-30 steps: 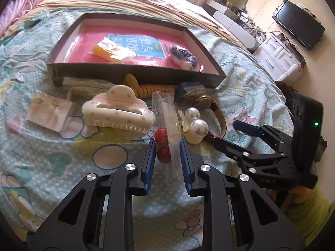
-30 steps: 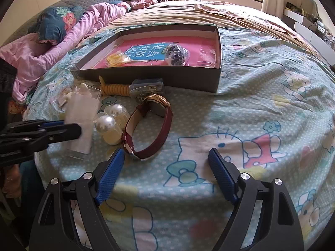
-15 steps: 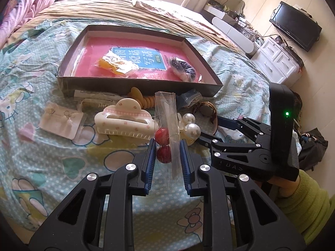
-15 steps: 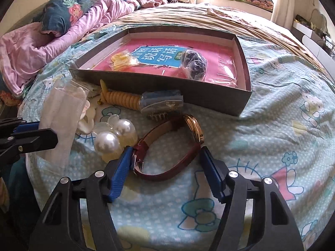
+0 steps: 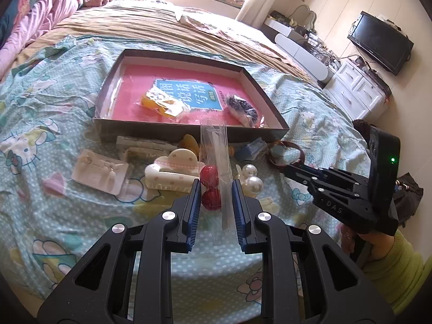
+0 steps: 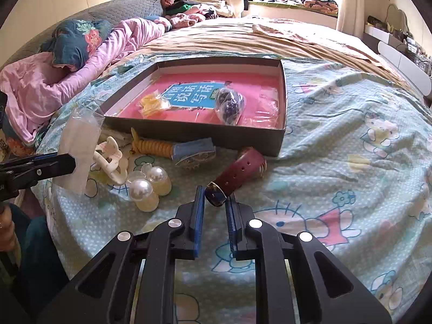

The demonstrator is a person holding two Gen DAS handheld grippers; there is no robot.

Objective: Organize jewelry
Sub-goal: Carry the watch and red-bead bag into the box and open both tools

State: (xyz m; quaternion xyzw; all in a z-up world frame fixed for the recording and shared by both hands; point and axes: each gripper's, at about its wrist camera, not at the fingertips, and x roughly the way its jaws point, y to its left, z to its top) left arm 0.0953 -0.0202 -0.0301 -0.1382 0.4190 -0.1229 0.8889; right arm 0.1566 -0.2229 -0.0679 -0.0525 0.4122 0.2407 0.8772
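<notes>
L gripper (image 5: 216,197) is clamped tight on a clear plastic sleeve (image 5: 218,162) — two red beads (image 5: 209,189) are seen in it, sleeve standing upright between the blue pads. R gripper (image 6: 215,202) has just been closing & its pads are now pinched on the buckle end of the brown-strap watch (image 6: 237,174), strap stretched away toward the box (image 6: 280,100). On the bedsheet (image 6: 351,140) by the box's near wall (pink-lined, two bagged items inside) are laid: pearl pieces (image 6: 148,186), cream hair claw (image 5: 172,172), earring card (image 5: 101,171), yellow coil tie (image 6: 154,145).
</notes>
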